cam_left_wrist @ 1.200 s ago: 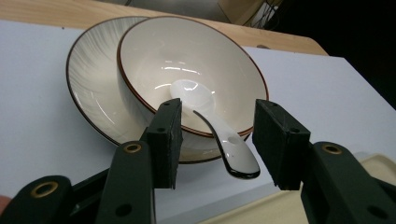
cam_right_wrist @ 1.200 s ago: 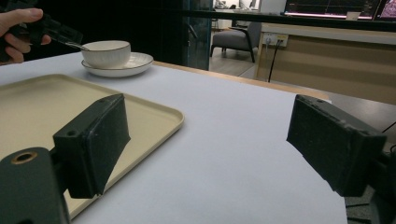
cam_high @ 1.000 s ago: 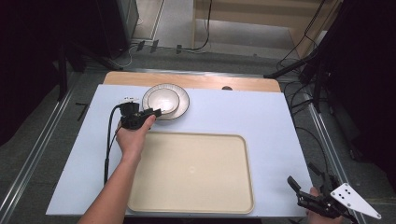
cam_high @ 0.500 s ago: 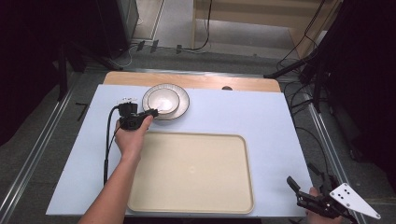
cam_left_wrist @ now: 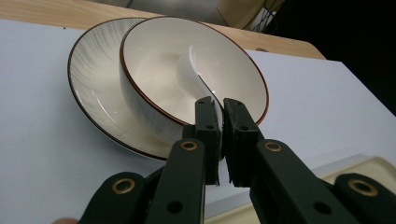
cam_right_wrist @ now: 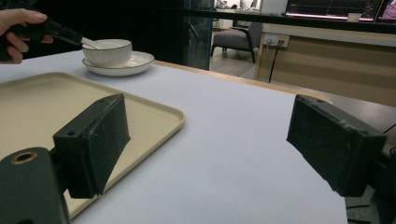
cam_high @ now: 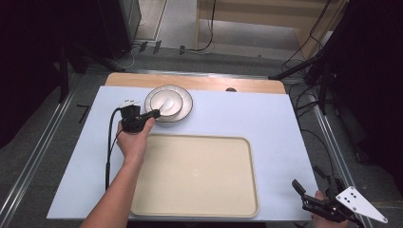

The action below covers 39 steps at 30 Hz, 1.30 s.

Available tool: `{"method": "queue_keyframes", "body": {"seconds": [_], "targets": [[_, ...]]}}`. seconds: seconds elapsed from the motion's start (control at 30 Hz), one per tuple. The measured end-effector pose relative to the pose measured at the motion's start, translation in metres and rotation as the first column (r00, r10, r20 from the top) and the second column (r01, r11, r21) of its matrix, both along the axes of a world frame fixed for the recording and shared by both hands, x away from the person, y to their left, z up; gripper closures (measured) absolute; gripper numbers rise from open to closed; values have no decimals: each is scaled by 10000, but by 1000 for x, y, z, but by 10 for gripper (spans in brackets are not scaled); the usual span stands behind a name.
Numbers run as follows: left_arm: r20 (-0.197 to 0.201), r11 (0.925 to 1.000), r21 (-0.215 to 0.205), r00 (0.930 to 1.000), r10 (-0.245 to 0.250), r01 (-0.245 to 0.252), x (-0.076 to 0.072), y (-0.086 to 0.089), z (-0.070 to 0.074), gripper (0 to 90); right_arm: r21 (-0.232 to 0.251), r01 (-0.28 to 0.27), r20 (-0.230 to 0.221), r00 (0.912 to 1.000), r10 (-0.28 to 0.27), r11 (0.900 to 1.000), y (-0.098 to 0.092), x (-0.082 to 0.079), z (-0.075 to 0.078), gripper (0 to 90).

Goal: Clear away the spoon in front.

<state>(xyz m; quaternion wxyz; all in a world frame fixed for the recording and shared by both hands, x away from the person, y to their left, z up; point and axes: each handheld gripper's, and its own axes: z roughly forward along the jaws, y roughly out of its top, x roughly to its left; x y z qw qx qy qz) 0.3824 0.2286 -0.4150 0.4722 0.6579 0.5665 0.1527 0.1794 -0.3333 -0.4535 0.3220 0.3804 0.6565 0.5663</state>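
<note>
A white bowl sits on a dark-rimmed plate at the table's far left. In the bowl lies a white spoon, its handle pointing toward me. My left gripper has just been closing and is now shut on that handle, at the bowl's near rim. In the high view the left gripper reaches in from the bowl's left. My right gripper hovers at the table's front right corner, open with nothing between its jaws.
A large beige tray lies bare at the front middle of the white table cover, just beside the left hand. A wooden table edge runs behind the plate. Cables and dark stands surround the table.
The left gripper's jaws have come together on the spoon handle. Neither hand has shifted, and the bowl and plate sit where they were.
</note>
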Motion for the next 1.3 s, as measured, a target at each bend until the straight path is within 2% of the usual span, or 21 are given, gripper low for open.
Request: {"method": "queue_keyframes", "body": {"seconds": [0.17,0.4,0.63,0.87,1.3], "targets": [[213,10000,7,9997,-81,81,-4,0,5,857,4,5,6,10000,-5,10000,0,0,0,129],[499,9994,-261,9985,-204,217,-12,2,11,858,0,-5,-2,10000,5,10000,1,0,0,129],[927,9993,-366,9957,-71,106,-26,7,18,858,-28,-9,33,10000,9,10000,1,0,1,129],[1376,9995,-234,9904,-154,188,-46,6,29,858,51,-4,109,9999,3,10000,0,0,1,129],[1762,9988,-344,9840,-274,340,-85,11,36,858,51,-49,109,9999,49,10000,0,0,1,129]]}}
